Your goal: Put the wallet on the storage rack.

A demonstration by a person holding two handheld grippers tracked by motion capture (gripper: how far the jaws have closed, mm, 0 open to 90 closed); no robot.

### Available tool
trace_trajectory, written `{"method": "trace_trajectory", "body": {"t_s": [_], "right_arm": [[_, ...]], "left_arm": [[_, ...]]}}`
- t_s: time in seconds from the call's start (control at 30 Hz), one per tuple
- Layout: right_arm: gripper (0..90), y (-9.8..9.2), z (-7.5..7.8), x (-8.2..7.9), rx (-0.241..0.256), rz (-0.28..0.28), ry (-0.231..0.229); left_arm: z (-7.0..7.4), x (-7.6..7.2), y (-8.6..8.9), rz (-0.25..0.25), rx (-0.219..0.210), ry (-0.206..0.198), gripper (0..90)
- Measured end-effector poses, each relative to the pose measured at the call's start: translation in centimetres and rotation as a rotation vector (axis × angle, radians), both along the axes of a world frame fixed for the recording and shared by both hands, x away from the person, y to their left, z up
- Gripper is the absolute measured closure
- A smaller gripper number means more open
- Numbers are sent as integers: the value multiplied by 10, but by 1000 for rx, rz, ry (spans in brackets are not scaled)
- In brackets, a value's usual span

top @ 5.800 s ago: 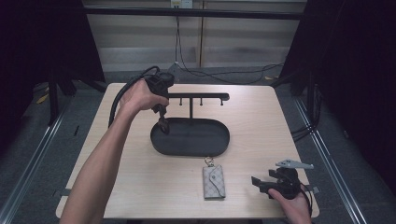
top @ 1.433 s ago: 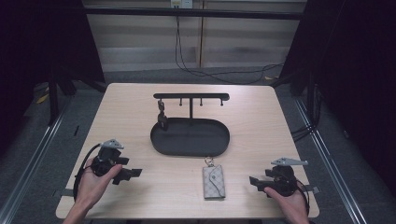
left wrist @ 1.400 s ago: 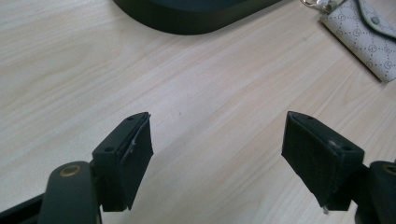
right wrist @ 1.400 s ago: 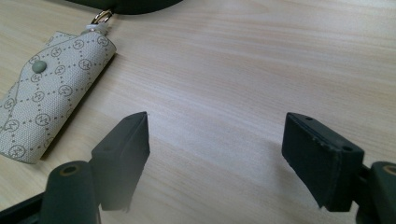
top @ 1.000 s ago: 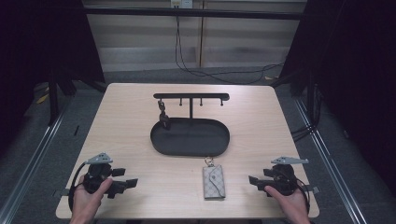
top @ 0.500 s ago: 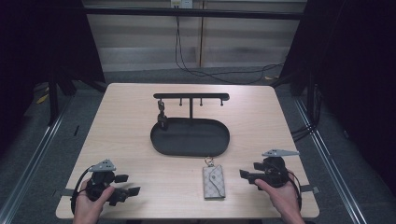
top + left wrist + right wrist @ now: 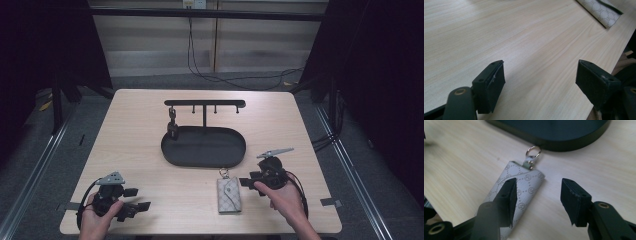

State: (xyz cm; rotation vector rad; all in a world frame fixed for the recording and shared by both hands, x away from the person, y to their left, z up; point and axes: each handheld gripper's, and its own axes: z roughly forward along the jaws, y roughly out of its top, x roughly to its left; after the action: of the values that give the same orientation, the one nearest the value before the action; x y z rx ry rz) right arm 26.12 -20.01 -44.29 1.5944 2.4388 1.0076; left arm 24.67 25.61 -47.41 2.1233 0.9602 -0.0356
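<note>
Jaws of my right hand-held gripper (image 7: 537,202) gape at the pouch (image 7: 517,192) to grab it; left hand-held gripper (image 7: 541,82) rests released, away.

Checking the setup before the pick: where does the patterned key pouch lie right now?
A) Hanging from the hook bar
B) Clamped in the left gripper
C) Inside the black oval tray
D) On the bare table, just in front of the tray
D: the key pouch lies flat on the table, its ring toward the tray, with the right gripper open at it.
</note>
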Motion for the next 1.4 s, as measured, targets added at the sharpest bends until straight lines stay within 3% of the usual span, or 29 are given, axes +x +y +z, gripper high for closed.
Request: {"method": "trace_trajectory", "body": {"t_s": [0.03,0.13,0.2,0.3,0.5,0.73,1.2,1.4], "right_arm": [[484,3,-1,2,-10,10,35],[457,11,-5,4,-40,34,84],[425,14,-7,6,-38,47,128],[314,19,-8,6,-70,43,168],[307,29,-9,10,-91,84,233],[361,40,-12,13,-133,113,323],[461,52,-23,21,-197,119,399],[472,60,-25,23,-220,119,398]], "left_arm": [[0,0,-1,1,-1,-1,232],[-1,0,-1,-4,0,2,232],[-1,0,-1,-7,0,2,232],[-1,1,-2,-14,7,6,232],[-2,1,-3,-18,27,3,232],[-2,1,-3,-16,25,3,232],[-1,1,0,-18,11,6,232],[-1,0,0,-21,3,6,232]]}}
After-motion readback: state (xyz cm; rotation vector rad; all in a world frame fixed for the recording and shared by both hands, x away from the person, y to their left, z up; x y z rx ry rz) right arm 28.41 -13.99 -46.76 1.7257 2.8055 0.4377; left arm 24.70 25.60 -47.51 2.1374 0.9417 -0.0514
